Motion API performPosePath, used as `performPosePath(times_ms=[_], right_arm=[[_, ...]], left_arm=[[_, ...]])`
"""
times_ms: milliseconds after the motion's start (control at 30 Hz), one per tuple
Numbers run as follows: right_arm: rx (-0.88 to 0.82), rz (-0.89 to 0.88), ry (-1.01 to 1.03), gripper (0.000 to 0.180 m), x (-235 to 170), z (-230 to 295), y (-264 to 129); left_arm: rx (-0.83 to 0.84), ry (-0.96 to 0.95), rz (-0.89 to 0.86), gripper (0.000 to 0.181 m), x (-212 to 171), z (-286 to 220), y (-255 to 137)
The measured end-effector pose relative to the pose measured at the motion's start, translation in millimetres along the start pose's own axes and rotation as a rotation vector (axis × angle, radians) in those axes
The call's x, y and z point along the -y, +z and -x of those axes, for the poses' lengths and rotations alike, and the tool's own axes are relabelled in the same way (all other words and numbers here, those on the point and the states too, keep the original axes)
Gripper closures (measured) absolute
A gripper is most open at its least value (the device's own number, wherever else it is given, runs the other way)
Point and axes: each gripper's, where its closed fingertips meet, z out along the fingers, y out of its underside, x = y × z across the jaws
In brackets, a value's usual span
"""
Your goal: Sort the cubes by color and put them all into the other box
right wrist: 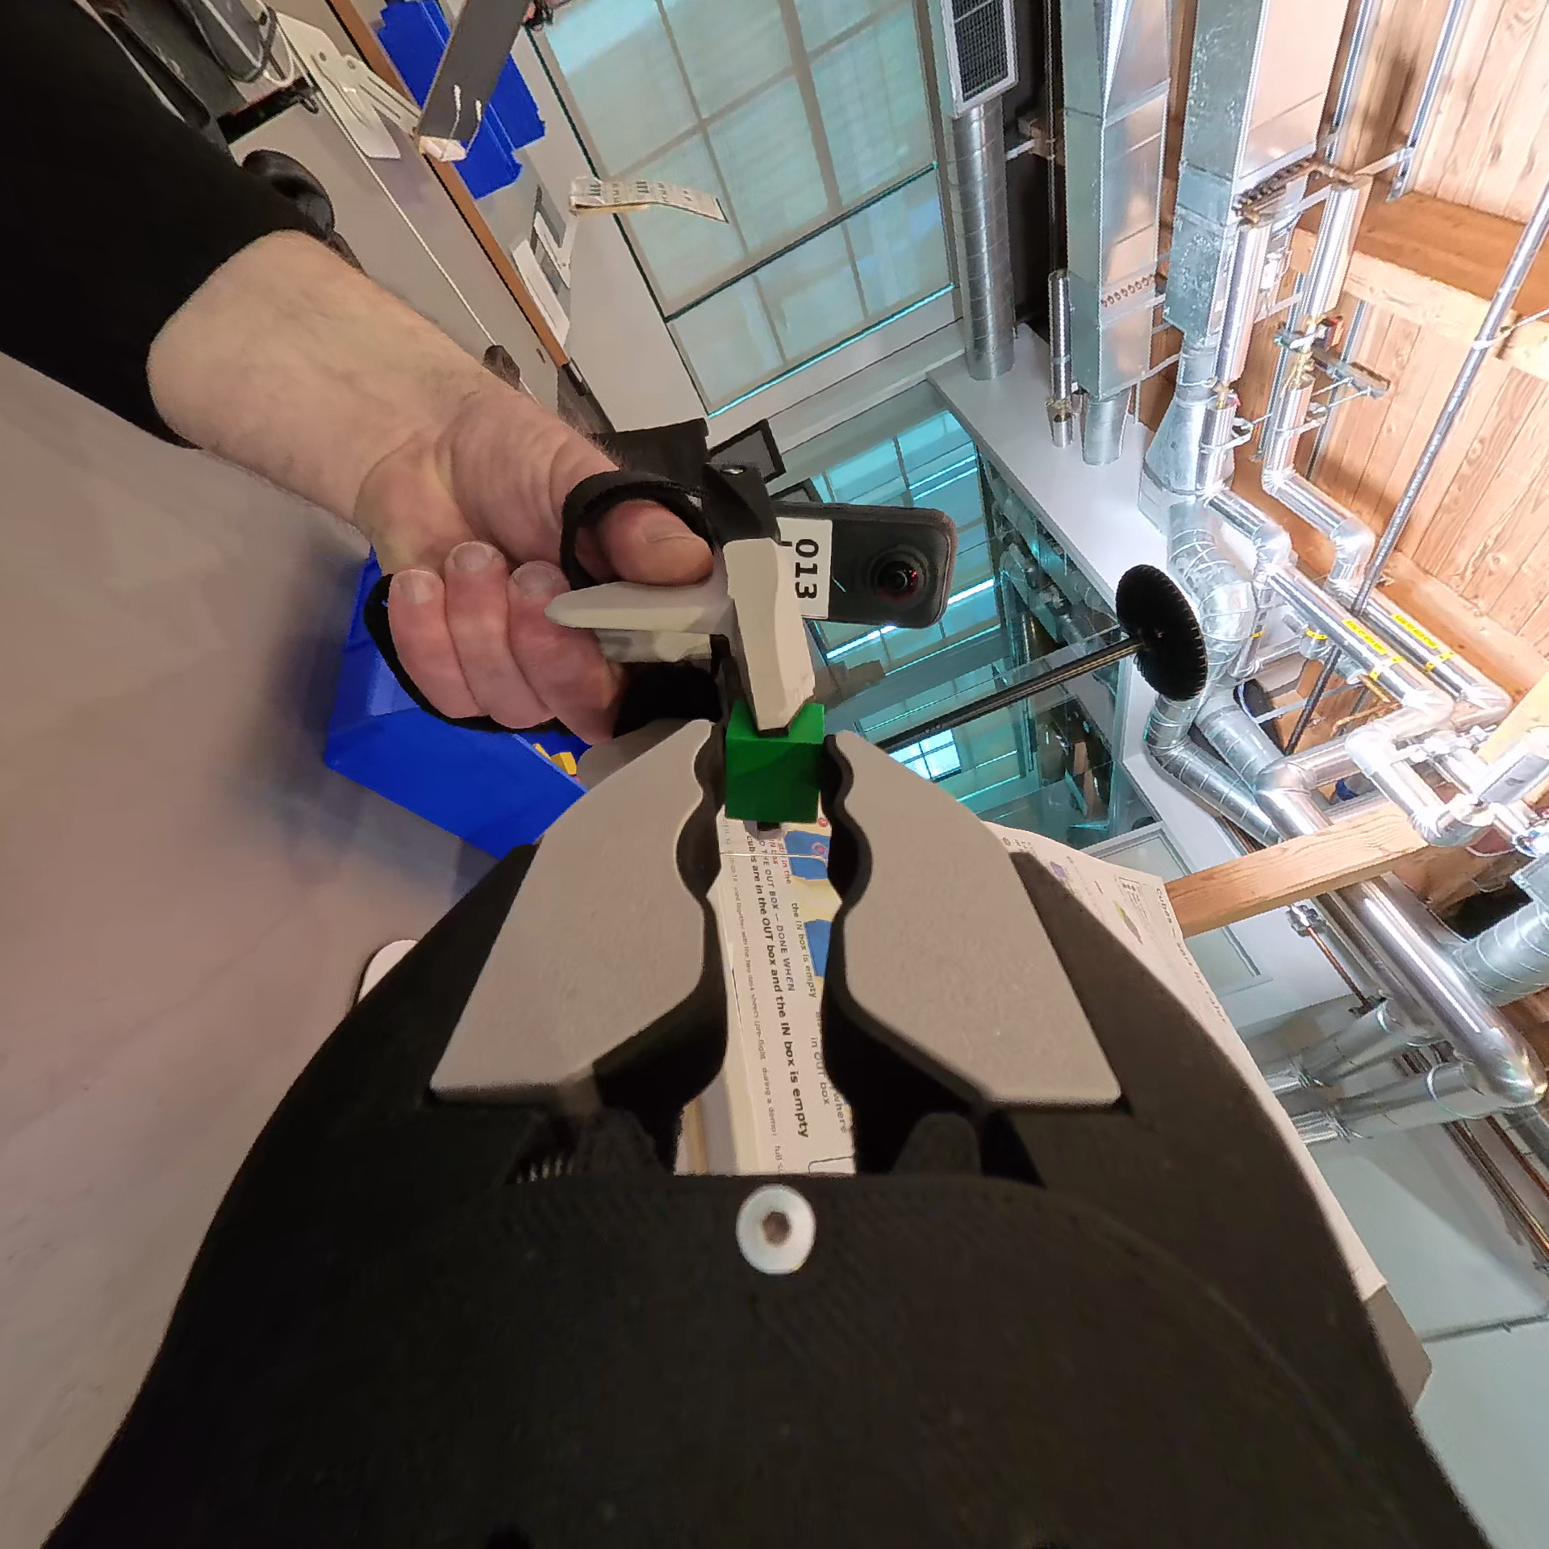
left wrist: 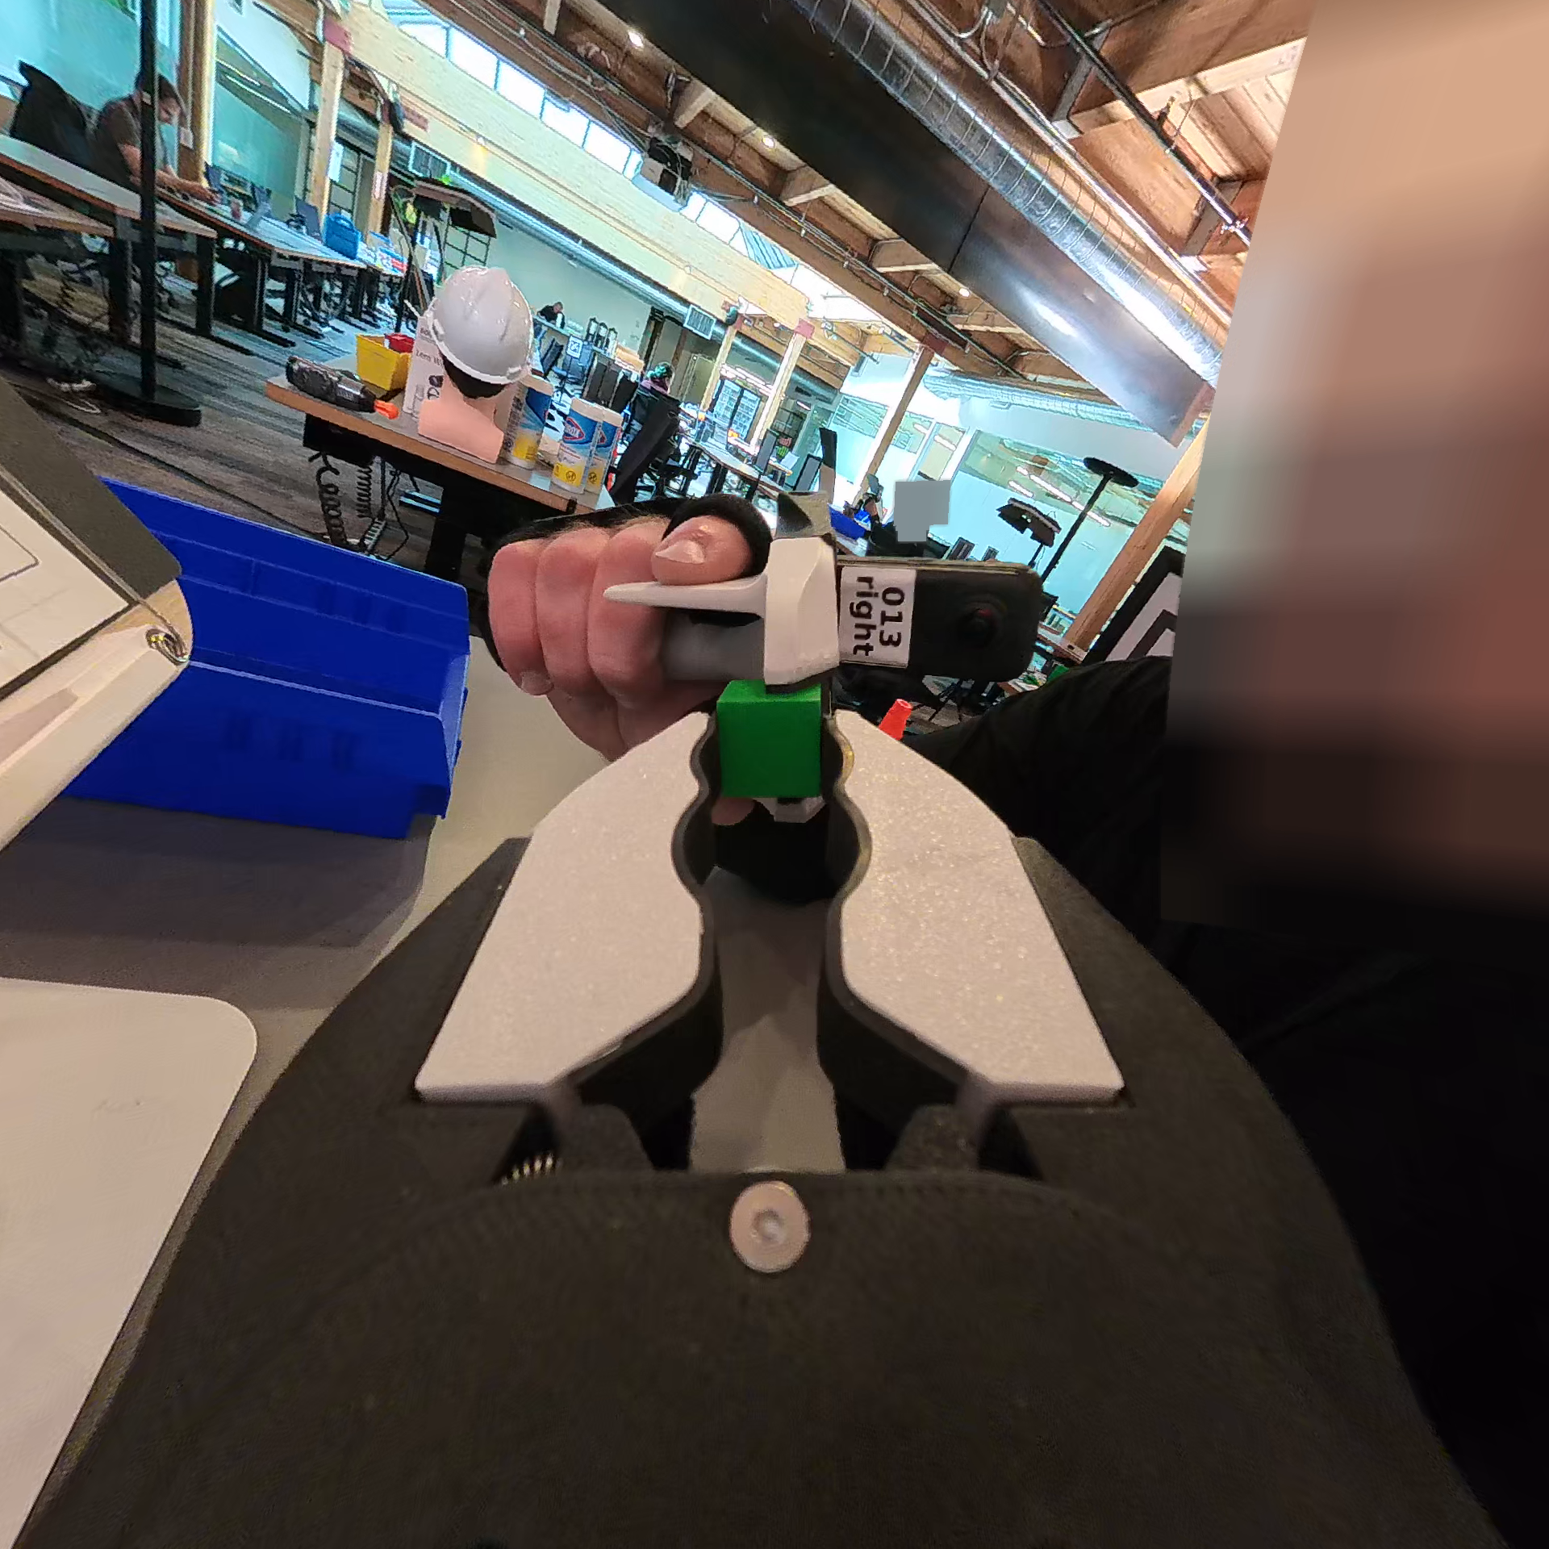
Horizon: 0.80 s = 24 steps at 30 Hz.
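Note:
A green cube [left wrist: 767, 746] is held in the air between the tips of my left gripper [left wrist: 767, 758], which is shut on its sides. My right gripper [right wrist: 771, 775] is shut on the same green cube [right wrist: 771, 771] from the opposite side. In each wrist view the other gripper faces the camera, held in a bare hand, with one white finger [left wrist: 796, 620] pressing on top of the cube and the other below it. A blue box [left wrist: 277, 670] stands on the grey table to the left. It also shows in the right wrist view [right wrist: 419, 754].
A laminated instruction sheet [right wrist: 771, 1006] lies under the right gripper. A clipboard-like stand [left wrist: 67, 587] and a white pad [left wrist: 101, 1131] sit at the left. More blue bins [right wrist: 494, 101] are farther off. A table with a white hard hat [left wrist: 482, 327] stands behind. Left and right tips are no more than a few centimetres apart.

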Motion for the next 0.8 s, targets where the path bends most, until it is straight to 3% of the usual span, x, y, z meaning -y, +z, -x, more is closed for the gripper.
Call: performPosePath(times_ms=[133,233,300,467,600,800], right_arm=[[-0.004,0.001,0.012,0.158,1.9,-2.5,-0.8],[-0.007,0.012,0.036,0.158,0.4,-12.3,-8.0],[-0.015,0.056,0.047,0.158,-6.1,-25.4,-17.7],[-0.010,0.206,0.148,0.158,-41.1,-63.7,-61.9],[-0.004,0.366,0.239,0.158,-84.9,-82.7,-106.3],[0.117,0.621,0.398,0.158,-156.7,-71.6,-163.2]], left_arm=[[-0.011,0.001,-0.024,0.157,4.2,-1.9,-0.3],[0.042,0.034,-0.024,0.141,8.5,1.0,-6.4],[0.121,0.087,-0.005,0.146,10.4,5.5,-13.2],[0.329,0.272,0.077,0.181,18.5,7.2,-31.2],[0.504,0.411,0.196,0.181,18.9,9.4,-39.7],[0.570,0.490,0.294,0.181,14.2,4.1,-35.3]])
